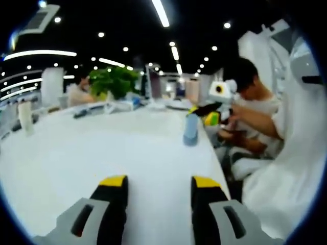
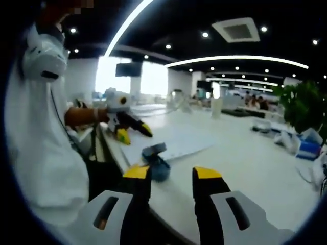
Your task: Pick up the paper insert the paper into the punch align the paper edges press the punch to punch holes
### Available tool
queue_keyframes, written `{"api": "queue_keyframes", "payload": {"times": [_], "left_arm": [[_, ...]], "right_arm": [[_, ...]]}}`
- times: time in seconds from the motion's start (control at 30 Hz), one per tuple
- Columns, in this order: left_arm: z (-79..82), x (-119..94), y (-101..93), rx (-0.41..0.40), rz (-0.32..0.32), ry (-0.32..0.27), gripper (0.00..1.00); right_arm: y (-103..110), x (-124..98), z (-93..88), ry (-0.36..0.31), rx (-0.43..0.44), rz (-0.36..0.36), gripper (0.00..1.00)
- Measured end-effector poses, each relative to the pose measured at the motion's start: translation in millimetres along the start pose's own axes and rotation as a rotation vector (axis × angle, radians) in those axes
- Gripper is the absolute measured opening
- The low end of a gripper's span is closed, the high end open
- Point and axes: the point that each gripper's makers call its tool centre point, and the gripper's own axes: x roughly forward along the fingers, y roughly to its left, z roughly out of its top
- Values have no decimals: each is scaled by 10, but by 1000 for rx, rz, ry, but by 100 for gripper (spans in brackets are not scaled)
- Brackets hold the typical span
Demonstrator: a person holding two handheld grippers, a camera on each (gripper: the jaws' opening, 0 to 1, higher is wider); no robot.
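Your left gripper (image 1: 159, 186) has its fingers wide, empty, low centre over the white worktop (image 1: 102, 153). Right gripper (image 2: 172, 177) too, fingers spread, with the blue plastic hole punch (image 2: 156, 162) just above and the white paper sheet (image 2: 168, 145) mid-frame.

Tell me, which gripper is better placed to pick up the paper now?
Probably the right gripper. In its view the paper and the blue punch lie just ahead of its open jaws. The left gripper, also open, faces bare table, with the punch farther off.

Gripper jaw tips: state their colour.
Yellow tips on black jaws, clearest in the right gripper view on the right gripper.
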Motion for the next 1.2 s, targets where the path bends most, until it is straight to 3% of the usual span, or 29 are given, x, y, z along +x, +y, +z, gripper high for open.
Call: {"api": "queue_keyframes", "payload": {"times": [0.5,0.73,0.9,1.2], "left_arm": [[21,7,27,-3,17,-9,48],[103,134,-246,-3,20,-10,48],[133,175,-338,-6,19,-9,48],[74,81,-114,-11,19,-11,48]], "right_arm": [[22,-51,-68,-5,-20,67,36],[-2,-66,-72,-11,-22,72,37],[-4,-51,-54,-17,-26,77,37],[34,-65,-19,-23,-15,107,37]]}}
